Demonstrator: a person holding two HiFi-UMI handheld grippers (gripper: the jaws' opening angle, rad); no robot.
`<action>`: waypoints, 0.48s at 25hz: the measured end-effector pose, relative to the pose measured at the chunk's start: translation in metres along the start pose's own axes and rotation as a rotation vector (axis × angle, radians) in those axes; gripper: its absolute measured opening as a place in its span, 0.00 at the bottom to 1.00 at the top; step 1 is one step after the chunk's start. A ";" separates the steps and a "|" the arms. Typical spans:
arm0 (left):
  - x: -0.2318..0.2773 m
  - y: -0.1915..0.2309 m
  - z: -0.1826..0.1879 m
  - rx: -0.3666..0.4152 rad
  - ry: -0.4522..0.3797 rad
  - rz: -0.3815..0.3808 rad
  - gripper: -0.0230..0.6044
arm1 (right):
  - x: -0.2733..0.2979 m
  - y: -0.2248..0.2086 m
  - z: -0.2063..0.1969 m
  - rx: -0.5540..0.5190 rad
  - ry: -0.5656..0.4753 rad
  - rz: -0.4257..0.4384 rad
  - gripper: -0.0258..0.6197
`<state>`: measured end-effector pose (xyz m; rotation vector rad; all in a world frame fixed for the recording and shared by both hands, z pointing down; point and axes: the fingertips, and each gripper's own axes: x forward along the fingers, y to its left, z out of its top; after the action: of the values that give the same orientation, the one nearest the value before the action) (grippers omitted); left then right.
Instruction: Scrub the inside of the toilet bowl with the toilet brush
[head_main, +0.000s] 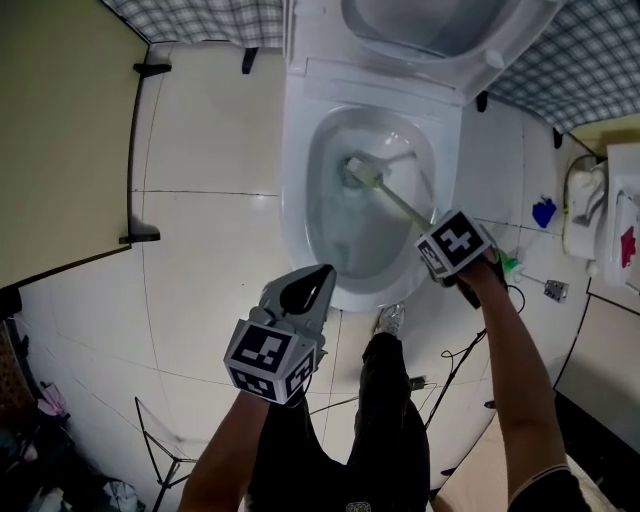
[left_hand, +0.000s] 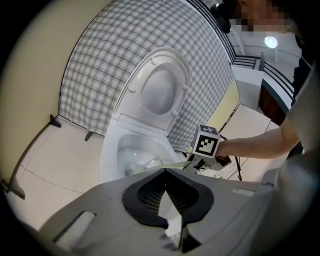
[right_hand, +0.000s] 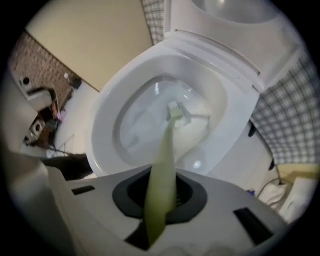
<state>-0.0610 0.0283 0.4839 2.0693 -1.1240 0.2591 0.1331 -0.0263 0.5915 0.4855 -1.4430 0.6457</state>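
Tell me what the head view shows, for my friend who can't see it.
Seen from above, the right gripper grips a pale green toilet brush whose head is down inside the white toilet bowl. The left gripper hovers near the bowl's front rim, holding nothing. The lid is up, and the floor is white tile.

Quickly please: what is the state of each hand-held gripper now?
Left hand-held gripper: closed, holding nothing.
Right hand-held gripper: closed on the handle of the toilet brush.
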 end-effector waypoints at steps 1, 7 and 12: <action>0.001 -0.002 -0.001 -0.002 0.002 -0.004 0.05 | 0.001 0.005 -0.002 0.059 -0.020 0.049 0.10; -0.001 -0.002 0.006 0.000 0.001 -0.010 0.05 | -0.001 0.037 0.001 0.333 -0.151 0.237 0.10; -0.003 -0.001 0.009 0.016 0.015 -0.011 0.05 | -0.008 0.067 0.013 0.493 -0.294 0.337 0.10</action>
<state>-0.0636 0.0243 0.4757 2.0834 -1.1050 0.2783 0.0790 0.0137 0.5798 0.7503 -1.6606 1.2569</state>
